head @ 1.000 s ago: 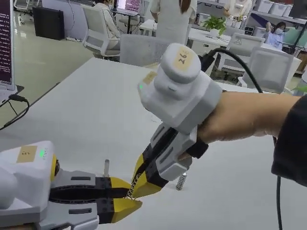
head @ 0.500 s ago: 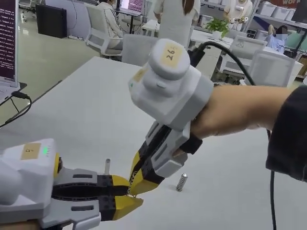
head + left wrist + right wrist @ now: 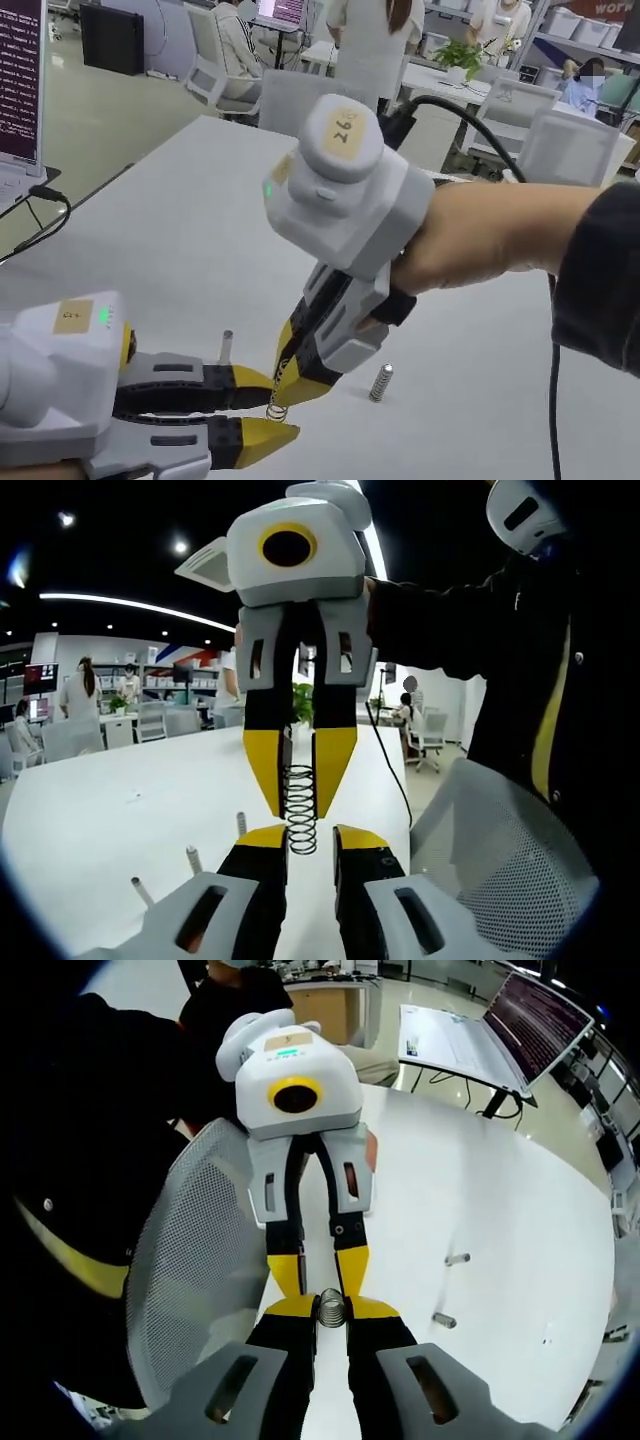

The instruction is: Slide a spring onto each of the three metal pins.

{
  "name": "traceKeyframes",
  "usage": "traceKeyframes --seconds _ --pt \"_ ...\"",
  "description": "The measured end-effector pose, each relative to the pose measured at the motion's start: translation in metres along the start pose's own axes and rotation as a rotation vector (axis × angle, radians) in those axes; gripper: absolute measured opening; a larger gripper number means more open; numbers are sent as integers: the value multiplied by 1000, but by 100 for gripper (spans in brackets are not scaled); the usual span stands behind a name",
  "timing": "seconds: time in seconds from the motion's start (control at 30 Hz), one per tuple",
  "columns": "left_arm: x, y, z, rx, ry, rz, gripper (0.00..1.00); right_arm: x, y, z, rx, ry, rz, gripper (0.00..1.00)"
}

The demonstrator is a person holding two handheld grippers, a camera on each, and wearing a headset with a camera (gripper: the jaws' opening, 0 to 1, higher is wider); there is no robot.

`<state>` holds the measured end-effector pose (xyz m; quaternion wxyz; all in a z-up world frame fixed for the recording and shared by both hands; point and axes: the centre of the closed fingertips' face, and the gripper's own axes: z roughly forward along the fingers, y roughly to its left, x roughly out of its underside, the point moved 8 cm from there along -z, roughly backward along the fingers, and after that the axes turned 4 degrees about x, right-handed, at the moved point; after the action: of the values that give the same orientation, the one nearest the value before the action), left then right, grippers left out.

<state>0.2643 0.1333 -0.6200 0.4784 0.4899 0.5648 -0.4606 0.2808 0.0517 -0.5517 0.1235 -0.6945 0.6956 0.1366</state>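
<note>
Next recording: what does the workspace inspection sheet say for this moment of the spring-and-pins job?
Surface: white table, bare where it shows.
Job's things: spring held in the air; one pin with a spring on it; one bare pin; left gripper view shows a row of three pins.
Clutter: nothing seen.
Grippers: right gripper shut on the spring; left gripper open, jaws either side of the spring's lower end.
Cables: black cable from the right gripper; second black cable beyond the table's left edge.
Surroundings: office chairs, potted plant, screen, people behind.
</note>
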Motion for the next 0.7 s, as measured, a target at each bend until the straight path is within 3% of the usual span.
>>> traceKeyframes --seconds 0.5,0.7 --pt "8 3 -10 -44 9 -40 28 1 -7 2 14 2 -1 8" --pt "10 4 -14 -67 11 -59 41 1 -10 2 17 -7 0 8"
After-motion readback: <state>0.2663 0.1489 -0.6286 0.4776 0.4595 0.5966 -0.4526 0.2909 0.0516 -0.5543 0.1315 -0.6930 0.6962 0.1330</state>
